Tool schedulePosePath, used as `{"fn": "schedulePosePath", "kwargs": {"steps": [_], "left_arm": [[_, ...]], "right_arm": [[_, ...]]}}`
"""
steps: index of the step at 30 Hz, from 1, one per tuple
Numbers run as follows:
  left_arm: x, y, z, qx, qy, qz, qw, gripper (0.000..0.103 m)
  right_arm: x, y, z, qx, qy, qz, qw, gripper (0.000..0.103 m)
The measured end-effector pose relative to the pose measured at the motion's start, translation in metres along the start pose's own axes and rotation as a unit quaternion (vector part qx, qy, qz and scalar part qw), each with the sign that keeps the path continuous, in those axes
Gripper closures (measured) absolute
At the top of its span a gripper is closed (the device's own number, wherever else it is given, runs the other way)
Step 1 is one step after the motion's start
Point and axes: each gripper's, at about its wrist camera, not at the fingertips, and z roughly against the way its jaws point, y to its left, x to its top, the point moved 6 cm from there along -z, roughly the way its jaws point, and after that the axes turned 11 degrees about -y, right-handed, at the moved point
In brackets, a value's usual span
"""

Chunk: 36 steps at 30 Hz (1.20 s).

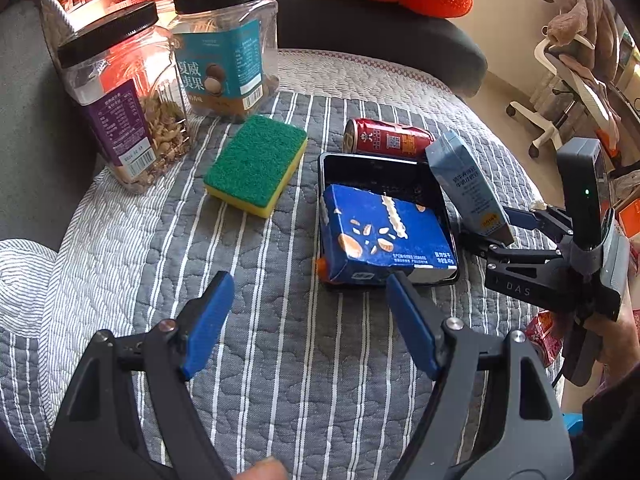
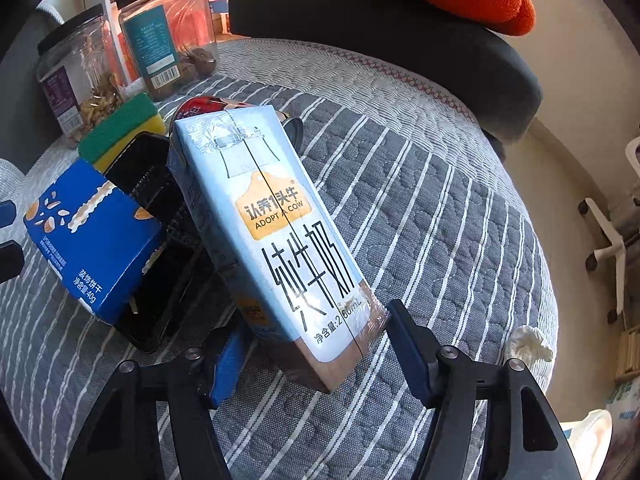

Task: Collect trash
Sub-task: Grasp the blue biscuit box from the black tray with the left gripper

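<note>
Striped quilt (image 2: 420, 216); milk carton (image 2: 272, 232) between right tongs (image 2: 316, 344), perhaps touching.

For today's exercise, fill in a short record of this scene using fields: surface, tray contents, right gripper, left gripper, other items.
surface: striped quilt
tray contents: blue biscuit box lying in the black tray
right gripper: jaws around the base of the tilted milk carton; firm grip not certain
left gripper: open, empty, near the tray
other items: red can, green sponge, two jars
</note>
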Motion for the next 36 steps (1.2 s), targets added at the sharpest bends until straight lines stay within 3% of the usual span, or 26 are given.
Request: {"fn": "schedulePosePath", "kwargs": {"steps": [4, 10, 13, 14, 18, 23, 25, 30, 33, 36], "left_arm": [[0.001, -0.002, -0.004, -0.014, 0.006, 0.011, 0.9998, 0.024], [0.007, -0.004, -0.011, -0.069, 0.022, 0.081, 0.9941, 0.024], [0.01, 0.0, -0.019, -0.095, 0.034, 0.137, 0.9854, 0.025], [0.01, 0.002, -0.022, -0.105, 0.041, 0.158, 0.9811, 0.025], [0.009, 0.009, -0.037, -0.119, 0.06, 0.218, 0.9667, 0.026], [0.005, 0.002, -0.042, -0.135, 0.073, 0.24, 0.9586, 0.03], [0.005, -0.004, -0.04, -0.14, 0.075, 0.234, 0.9592, 0.035], [0.002, -0.015, -0.035, -0.14, 0.092, 0.217, 0.9617, 0.037], [0.0, -0.014, -0.037, -0.138, 0.1, 0.227, 0.9588, 0.037], [0.005, -0.011, -0.037, -0.126, 0.086, 0.214, 0.9648, 0.037]], "right_arm": [[0.002, -0.002, 0.004, -0.003, -0.003, -0.031, 1.0, 0.038], [0.006, -0.007, 0.023, -0.032, -0.024, -0.062, 0.997, 0.041], [0.012, -0.018, 0.038, -0.043, -0.041, -0.088, 0.994, 0.049], [0.014, -0.021, 0.042, -0.043, -0.043, -0.097, 0.993, 0.063], [0.007, -0.032, 0.048, -0.031, -0.034, -0.128, 0.991, 0.066], [-0.005, -0.046, 0.05, -0.034, -0.024, -0.153, 0.987, 0.064], [-0.008, -0.053, 0.052, -0.034, -0.024, -0.167, 0.985, 0.061], [-0.01, -0.064, 0.065, -0.036, -0.037, -0.176, 0.983, 0.038], [-0.01, -0.064, 0.071, -0.037, -0.041, -0.172, 0.984, 0.033], [-0.012, -0.063, 0.07, -0.036, -0.035, -0.167, 0.985, 0.031]]}}
